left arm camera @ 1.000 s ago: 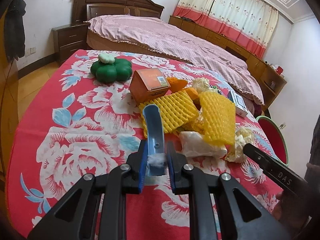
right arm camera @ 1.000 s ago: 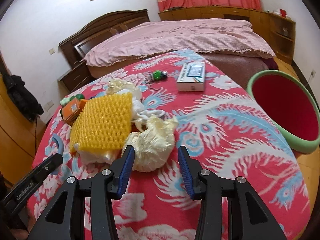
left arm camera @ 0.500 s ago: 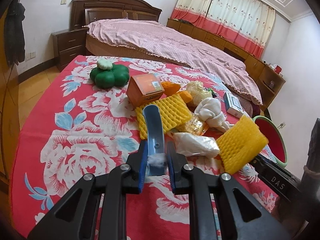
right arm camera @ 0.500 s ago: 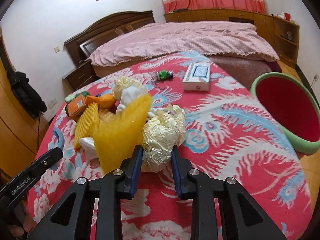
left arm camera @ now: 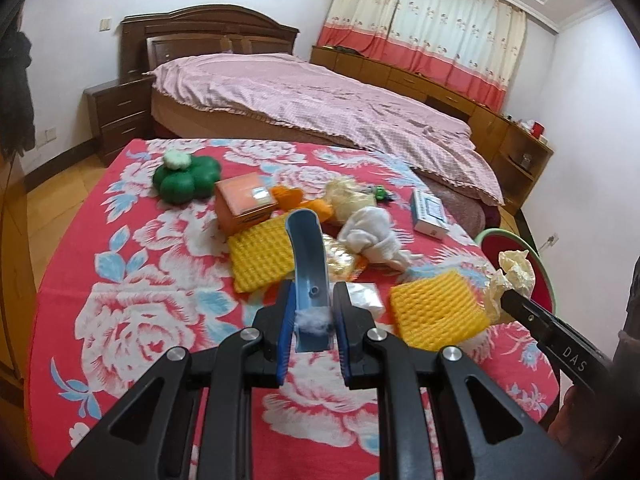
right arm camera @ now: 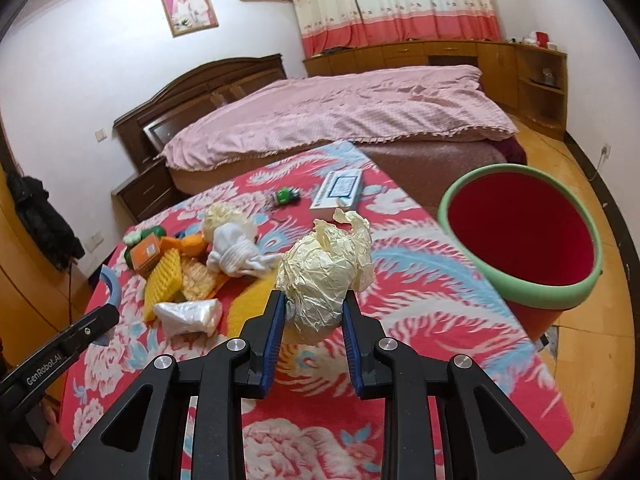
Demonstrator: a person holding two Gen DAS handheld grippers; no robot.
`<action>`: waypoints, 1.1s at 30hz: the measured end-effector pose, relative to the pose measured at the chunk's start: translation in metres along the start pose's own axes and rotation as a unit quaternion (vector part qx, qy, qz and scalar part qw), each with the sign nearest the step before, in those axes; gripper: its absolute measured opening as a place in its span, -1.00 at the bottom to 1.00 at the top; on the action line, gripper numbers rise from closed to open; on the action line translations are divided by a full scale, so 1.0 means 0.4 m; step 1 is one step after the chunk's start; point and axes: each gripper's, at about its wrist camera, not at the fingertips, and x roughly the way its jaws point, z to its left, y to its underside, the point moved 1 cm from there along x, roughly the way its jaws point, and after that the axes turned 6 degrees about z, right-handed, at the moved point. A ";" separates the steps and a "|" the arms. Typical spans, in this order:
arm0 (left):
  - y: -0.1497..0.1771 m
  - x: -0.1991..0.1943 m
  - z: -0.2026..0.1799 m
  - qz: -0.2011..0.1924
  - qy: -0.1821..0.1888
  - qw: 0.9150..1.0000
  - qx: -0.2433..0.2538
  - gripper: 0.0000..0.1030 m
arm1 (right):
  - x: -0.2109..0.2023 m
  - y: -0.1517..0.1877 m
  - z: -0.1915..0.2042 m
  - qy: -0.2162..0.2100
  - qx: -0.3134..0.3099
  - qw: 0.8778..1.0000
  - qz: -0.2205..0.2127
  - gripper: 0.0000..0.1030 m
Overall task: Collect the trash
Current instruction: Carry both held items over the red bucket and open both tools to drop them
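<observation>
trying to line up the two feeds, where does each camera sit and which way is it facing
Left wrist: sits on the left gripper, looking down its fingers across the floral tablecloth toward the bed; its jaws clamp a blue curved handle, and the right gripper's arm enters at the right edge.
Right wrist: sits on the right gripper, facing the same bed, with the red bin at right; its jaws grip a crumpled paper ball, and the left gripper's arm shows lower left.
Shared: orange box, white sock bundle, yellow foam net.

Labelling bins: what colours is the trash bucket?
Trash bucket: green rim, red inside. Best seen in the right wrist view.
</observation>
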 end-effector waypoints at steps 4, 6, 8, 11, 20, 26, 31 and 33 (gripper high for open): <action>-0.019 0.005 -0.045 0.002 0.011 1.000 0.018 -0.64 | -0.023 -0.002 -0.027 0.004 0.007 1.000 -0.010 -0.45; -0.030 0.012 -0.071 0.004 0.018 0.999 0.028 -0.64 | -0.033 -0.006 -0.045 0.007 0.013 1.000 -0.015 -0.45; -0.039 0.019 -0.098 0.005 0.025 0.999 0.038 -0.64 | -0.040 -0.010 -0.061 0.011 0.018 1.000 -0.020 -0.45; -0.051 0.032 -0.150 0.005 0.032 0.998 0.057 -0.64 | -0.053 -0.017 -0.097 0.018 0.029 0.999 -0.029 -0.45; -0.081 0.093 -0.308 0.018 0.052 0.993 0.107 -0.64 | -0.075 -0.034 -0.224 0.043 0.067 0.996 -0.043 -0.45; -0.086 0.154 -0.416 0.035 0.072 0.987 0.138 -0.64 | -0.081 -0.047 -0.315 0.054 0.093 0.993 -0.044 -0.44; -0.090 0.209 -0.499 0.049 0.088 0.983 0.154 -0.64 | -0.075 -0.055 -0.387 0.064 0.112 0.991 -0.041 -0.44; -0.091 0.234 -0.530 0.055 0.094 0.981 0.160 -0.64 | -0.067 -0.057 -0.415 0.061 0.121 0.990 -0.035 -0.43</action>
